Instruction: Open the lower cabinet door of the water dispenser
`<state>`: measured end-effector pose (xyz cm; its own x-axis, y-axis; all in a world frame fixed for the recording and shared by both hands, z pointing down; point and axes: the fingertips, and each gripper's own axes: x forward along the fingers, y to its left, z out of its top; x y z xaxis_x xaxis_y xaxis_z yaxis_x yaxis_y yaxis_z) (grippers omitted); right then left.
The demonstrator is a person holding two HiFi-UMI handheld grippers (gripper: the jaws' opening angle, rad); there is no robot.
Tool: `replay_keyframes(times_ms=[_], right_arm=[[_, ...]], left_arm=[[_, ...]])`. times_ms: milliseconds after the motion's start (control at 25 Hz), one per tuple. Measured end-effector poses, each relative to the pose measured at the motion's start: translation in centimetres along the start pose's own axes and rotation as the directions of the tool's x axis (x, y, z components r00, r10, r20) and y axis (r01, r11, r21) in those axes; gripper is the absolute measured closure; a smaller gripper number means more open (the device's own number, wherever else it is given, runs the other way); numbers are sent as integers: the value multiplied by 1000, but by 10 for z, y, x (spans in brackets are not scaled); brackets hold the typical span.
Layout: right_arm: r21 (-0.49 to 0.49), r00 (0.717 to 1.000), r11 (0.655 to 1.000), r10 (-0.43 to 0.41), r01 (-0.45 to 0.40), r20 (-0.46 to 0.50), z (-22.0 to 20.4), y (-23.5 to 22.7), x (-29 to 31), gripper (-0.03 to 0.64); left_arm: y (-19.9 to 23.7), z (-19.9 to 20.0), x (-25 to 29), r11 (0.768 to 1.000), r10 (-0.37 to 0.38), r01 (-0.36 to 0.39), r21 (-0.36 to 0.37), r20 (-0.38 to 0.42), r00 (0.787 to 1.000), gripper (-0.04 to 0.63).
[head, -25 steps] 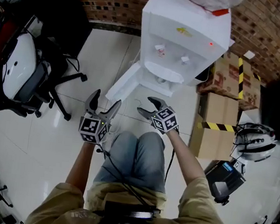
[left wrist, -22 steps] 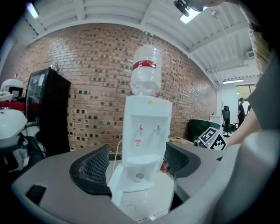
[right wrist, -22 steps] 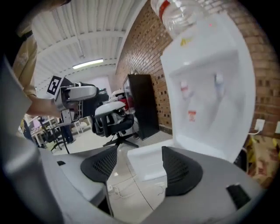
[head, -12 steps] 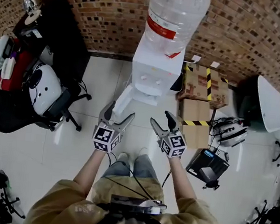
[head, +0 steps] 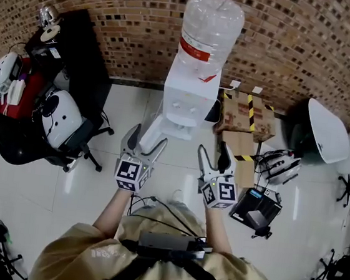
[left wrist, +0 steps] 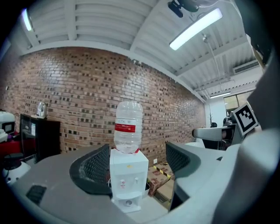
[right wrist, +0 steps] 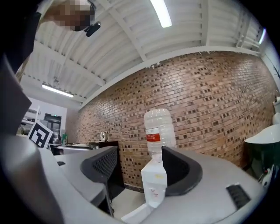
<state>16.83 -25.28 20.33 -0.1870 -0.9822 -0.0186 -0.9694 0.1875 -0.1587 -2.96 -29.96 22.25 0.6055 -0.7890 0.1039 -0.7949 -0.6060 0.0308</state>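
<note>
The white water dispenser (head: pixel 184 101) stands against the brick wall with a clear bottle (head: pixel 209 33) on top. Its lower cabinet door (head: pixel 151 133) hangs swung out to the left, toward me. Both grippers are held up in front of me, well short of the dispenser. My left gripper (head: pixel 144 141) is open with nothing in it, and so is my right gripper (head: pixel 213 153). In the left gripper view the dispenser (left wrist: pixel 127 179) shows far off between the open jaws of the left gripper (left wrist: pixel 138 164). The right gripper view frames the dispenser (right wrist: pixel 155 183) and the door (right wrist: pixel 135 214) likewise.
Taped cardboard boxes (head: pixel 247 116) stand right of the dispenser. An office chair (head: pixel 58 120) and a black cabinet (head: pixel 78 50) are at the left. A helmet (head: pixel 282 167), a black device (head: pixel 258 208) and a white shell-shaped object (head: pixel 326 131) lie at the right.
The view has risen from a crouch close to the dispenser to standing. Both grippers came up and back from the door and now point level at the dispenser.
</note>
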Motion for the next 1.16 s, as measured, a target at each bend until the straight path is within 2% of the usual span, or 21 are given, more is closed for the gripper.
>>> replay_keyframes(times_ms=[160, 560, 1160], right_arm=[[-32, 1000, 999, -3, 4, 17, 8, 0, -1, 265], [-45, 1000, 999, 21, -20, 17, 9, -5, 6, 265], [-65, 1000, 998, 8, -10, -17, 6, -21, 9, 265]], left_arm=[[-2, 8, -2, 1000, 5, -5, 14, 24, 1000, 206], [-16, 13, 12, 999, -21, 21, 33, 22, 1000, 206], [-28, 6, 35, 999, -35, 35, 17, 9, 999, 206]])
